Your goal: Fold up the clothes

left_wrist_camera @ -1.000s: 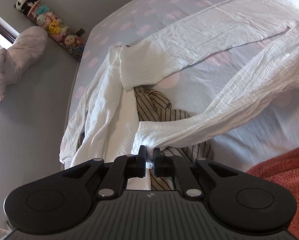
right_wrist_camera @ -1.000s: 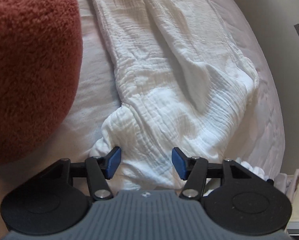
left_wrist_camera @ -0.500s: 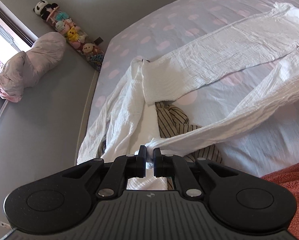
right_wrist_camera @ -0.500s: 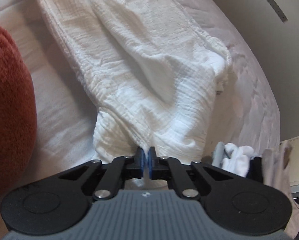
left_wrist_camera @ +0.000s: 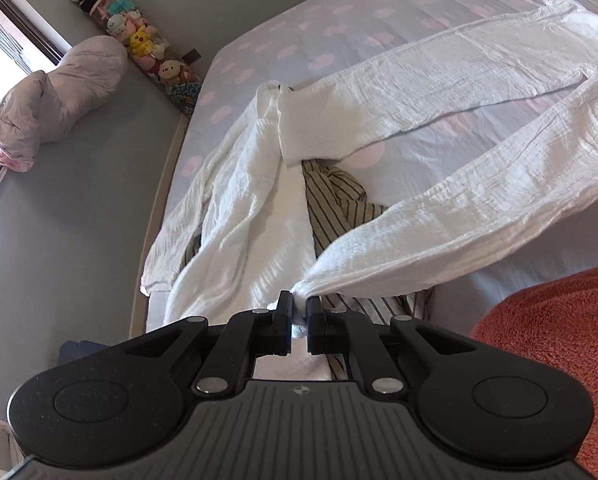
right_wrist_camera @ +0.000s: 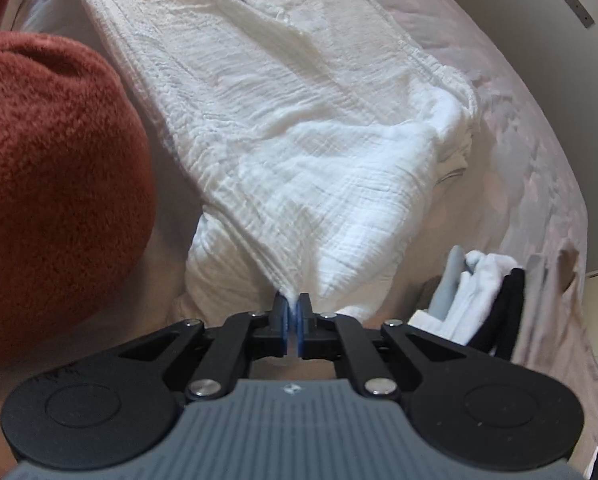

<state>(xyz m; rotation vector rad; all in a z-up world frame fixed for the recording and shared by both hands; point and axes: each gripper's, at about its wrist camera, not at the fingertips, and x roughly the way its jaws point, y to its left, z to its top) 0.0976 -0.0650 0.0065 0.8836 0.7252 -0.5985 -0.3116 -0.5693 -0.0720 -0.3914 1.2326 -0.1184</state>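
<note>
White crinkled cotton fills both views: a long white gauze garment lies spread across the lilac bedsheet with pink spots, one leg running from the centre of the left wrist frame toward the upper right, the other sweeping from the right edge down to the bottom centre. The left gripper, tilted steeply downward at the lower middle of its frame, is clamped on the bunched end of that nearer leg, and the fabric rises off the bed in a taut strip toward the right. Beneath it lies a crumpled beige cloth with dark stripes, and further white fabric is heaped at centre left near the mattress edge. A rust-red fleecy blanket occupies the lower right corner. On the grey floor at upper left sit a pale pink bundle and a row of plush toys.

In the right wrist view the right gripper also points sharply down; its blue-padded jaws have just been closing and now pinch a fold of the white garment's wide end, which draws up into a peak at the pads. The rust-red blanket bulges at the left of this frame. A stack of folded white, grey and black clothes stands at the lower right, just beside the gripper.
</note>
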